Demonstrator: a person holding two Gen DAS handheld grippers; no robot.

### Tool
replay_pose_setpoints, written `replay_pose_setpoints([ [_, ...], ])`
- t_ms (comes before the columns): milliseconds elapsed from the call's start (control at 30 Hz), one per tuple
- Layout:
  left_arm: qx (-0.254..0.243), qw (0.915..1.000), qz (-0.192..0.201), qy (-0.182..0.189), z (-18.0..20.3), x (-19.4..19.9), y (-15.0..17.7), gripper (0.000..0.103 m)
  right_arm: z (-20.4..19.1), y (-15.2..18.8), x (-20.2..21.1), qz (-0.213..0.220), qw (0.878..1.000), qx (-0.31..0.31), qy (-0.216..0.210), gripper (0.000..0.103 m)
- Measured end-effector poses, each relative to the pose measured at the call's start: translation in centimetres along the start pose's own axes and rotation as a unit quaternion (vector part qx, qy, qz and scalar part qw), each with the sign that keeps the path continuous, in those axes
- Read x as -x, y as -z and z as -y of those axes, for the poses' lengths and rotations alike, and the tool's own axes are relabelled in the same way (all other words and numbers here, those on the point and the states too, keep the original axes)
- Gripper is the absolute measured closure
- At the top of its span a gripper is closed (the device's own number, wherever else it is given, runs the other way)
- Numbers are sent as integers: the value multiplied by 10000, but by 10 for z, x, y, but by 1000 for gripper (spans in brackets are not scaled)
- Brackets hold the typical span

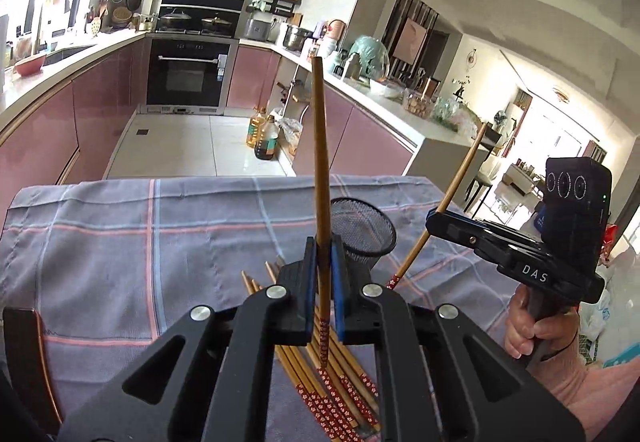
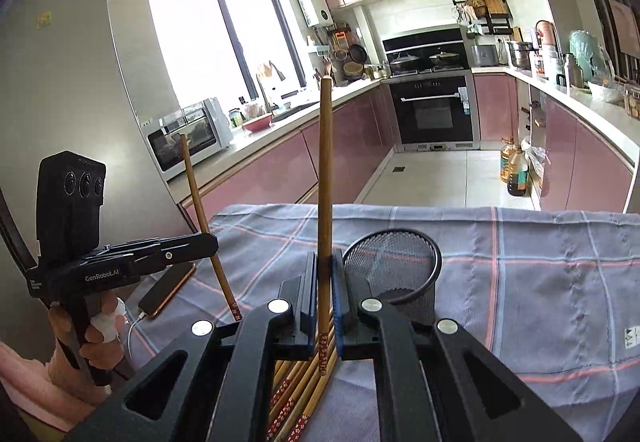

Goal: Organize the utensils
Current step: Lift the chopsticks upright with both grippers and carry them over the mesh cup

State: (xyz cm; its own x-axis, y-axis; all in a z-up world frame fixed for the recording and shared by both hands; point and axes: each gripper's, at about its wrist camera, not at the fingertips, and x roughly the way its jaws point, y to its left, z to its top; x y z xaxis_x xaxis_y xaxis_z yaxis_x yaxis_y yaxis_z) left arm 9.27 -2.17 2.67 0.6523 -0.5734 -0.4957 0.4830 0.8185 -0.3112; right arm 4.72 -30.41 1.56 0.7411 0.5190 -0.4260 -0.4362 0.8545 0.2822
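Observation:
My left gripper (image 1: 323,254) is shut on a wooden chopstick (image 1: 321,161) and holds it upright above the table. My right gripper (image 2: 325,270) is shut on another chopstick (image 2: 325,169), also upright. Each gripper shows in the other's view, the right one (image 1: 434,219) with its tilted chopstick (image 1: 460,185), the left one (image 2: 210,240) with its chopstick (image 2: 198,193). A black mesh cup (image 1: 362,232) stands just beyond both grippers and also shows in the right wrist view (image 2: 394,266). Several chopsticks with red patterned ends (image 1: 340,394) lie on the cloth under the grippers, seen also in the right wrist view (image 2: 296,390).
A grey checked cloth (image 1: 140,242) covers the table. A phone on a charging cable (image 2: 168,288) lies at the table's left edge. Beyond the far edge is the kitchen floor, with oil bottles (image 1: 264,137) standing by the pink cabinets.

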Motion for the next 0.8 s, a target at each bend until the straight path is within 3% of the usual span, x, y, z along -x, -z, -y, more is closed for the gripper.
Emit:
replay_pose_setpoints([
  [333,-156,9977,623,231,27,-6,-67,95,8,-58,15,557,9981,244,135,97],
  [433,-173,9971,695,265,33,-18,-80,95,12,-66,12,637,9967,354,349,97],
  [567,-265,9981,525,182,39,-46,-85,95,22,-65,-4,418,9970,394,516,97],
  [800,-396,9990,-213,3,40,-101,-62,95,38,-39,-43,-420,9974,258,520,97],
])
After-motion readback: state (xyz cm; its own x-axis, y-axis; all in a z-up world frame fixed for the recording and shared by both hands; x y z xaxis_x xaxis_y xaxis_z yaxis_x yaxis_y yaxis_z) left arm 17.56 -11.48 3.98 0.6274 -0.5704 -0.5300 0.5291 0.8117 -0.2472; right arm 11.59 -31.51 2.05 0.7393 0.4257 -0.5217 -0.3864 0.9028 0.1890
